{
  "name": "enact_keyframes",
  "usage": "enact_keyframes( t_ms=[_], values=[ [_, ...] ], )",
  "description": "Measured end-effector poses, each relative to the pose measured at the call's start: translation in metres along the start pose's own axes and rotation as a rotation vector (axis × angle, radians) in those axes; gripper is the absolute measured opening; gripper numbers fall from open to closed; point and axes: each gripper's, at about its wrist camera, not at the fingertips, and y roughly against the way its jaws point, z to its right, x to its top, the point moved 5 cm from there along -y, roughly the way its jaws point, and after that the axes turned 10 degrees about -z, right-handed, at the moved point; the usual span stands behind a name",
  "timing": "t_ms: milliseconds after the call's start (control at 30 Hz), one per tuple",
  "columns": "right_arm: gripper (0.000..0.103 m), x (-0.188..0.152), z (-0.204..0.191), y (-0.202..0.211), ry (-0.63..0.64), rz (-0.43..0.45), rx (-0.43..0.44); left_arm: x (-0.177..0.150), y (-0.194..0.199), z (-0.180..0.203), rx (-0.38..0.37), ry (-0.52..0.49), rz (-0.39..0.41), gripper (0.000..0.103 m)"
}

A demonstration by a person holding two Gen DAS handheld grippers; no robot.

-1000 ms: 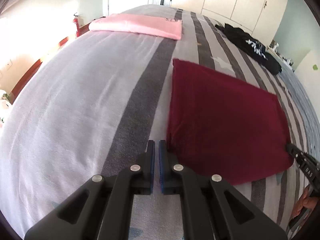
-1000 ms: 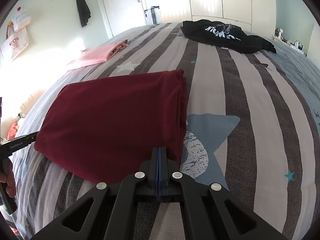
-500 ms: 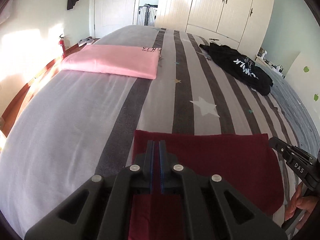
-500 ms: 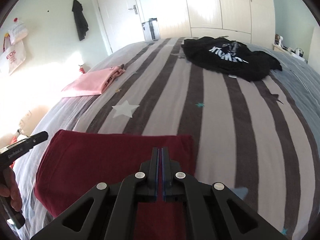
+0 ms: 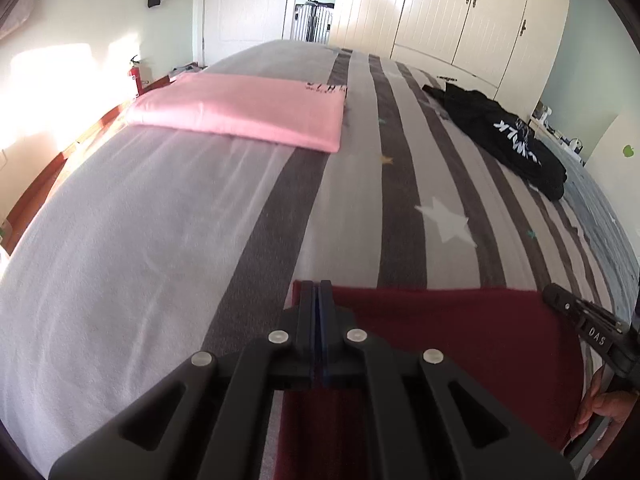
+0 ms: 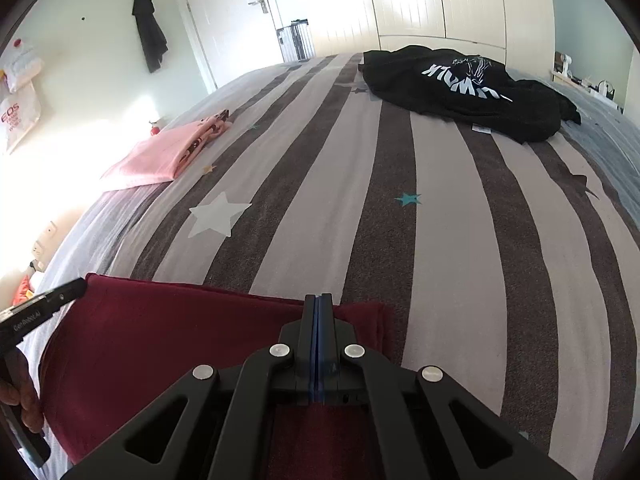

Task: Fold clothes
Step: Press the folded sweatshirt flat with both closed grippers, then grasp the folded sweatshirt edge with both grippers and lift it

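A dark red garment (image 5: 460, 332) lies folded on the striped bed (image 5: 120, 240), close under both grippers. My left gripper (image 5: 318, 286) is shut on the garment's far left corner, and the cloth runs back under its arms. In the right wrist view the same garment (image 6: 160, 340) spreads to the left, with my right gripper (image 6: 318, 300) shut on its far edge near the right corner. Each gripper shows in the other's view: the right gripper (image 5: 554, 296) at the right edge, the left gripper (image 6: 78, 286) at the left edge.
A folded pink garment (image 5: 240, 108) lies at the far left of the bed. A crumpled black garment with white print (image 6: 460, 84) lies at the far right. White wardrobe doors (image 5: 480, 12) stand beyond the bed. A person's hand (image 5: 600, 408) holds the right gripper.
Both grippers moved forward over the dark red garment, from its near edge to its far edge. The visible cloth is now about half as deep.
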Motion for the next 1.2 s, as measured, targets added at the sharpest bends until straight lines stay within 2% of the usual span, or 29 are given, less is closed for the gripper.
enact_keyframes(
  t_ms=[67,200,433,567,667,767,867,900,933,967,1000,1067,1133,1200],
  values=[
    [0.000,0.004,0.001,0.000,0.005,0.007,-0.005,0.004,-0.008,0.002,0.005,-0.014,-0.007,0.002],
    [0.000,0.002,0.011,-0.015,-0.012,-0.030,0.008,-0.011,-0.034,-0.006,0.018,-0.044,-0.054,0.002],
    [0.000,0.000,0.018,-0.015,-0.013,-0.019,0.031,-0.012,-0.028,-0.011,0.006,-0.043,-0.040,0.002],
    [0.000,0.003,0.032,-0.008,-0.013,-0.017,-0.027,-0.008,-0.014,-0.032,0.092,-0.018,-0.024,0.002],
    [0.000,0.006,0.061,0.001,-0.065,-0.027,-0.076,-0.010,-0.004,-0.059,0.126,0.012,-0.033,0.002],
    [0.004,0.002,0.081,0.019,-0.090,-0.025,-0.082,-0.020,0.022,-0.074,0.105,0.026,-0.025,0.002],
    [0.005,-0.011,0.078,0.041,-0.070,-0.036,-0.054,-0.028,0.046,-0.069,0.049,0.043,-0.023,0.003],
    [0.011,-0.017,0.075,0.049,-0.068,-0.043,-0.041,-0.029,0.051,-0.064,0.026,0.052,-0.027,0.005],
    [0.024,-0.024,0.069,0.055,-0.072,-0.052,-0.016,-0.032,0.056,-0.058,0.000,0.059,-0.032,0.011],
    [0.032,-0.032,0.062,0.061,-0.079,-0.061,0.014,-0.038,0.062,-0.052,-0.032,0.065,-0.041,0.022],
    [0.045,-0.040,0.056,0.067,-0.086,-0.070,0.044,-0.044,0.066,-0.046,-0.062,0.071,-0.049,0.029],
    [0.050,-0.055,0.041,0.075,-0.094,-0.086,0.094,-0.052,0.071,-0.035,-0.105,0.086,-0.053,0.057],
    [0.064,-0.067,0.029,0.081,-0.100,-0.100,0.135,-0.056,0.070,-0.026,-0.140,0.101,-0.060,0.066],
    [0.066,-0.074,0.026,0.078,-0.125,-0.116,0.174,-0.057,0.061,-0.023,-0.175,0.124,-0.090,0.068]
  ],
)
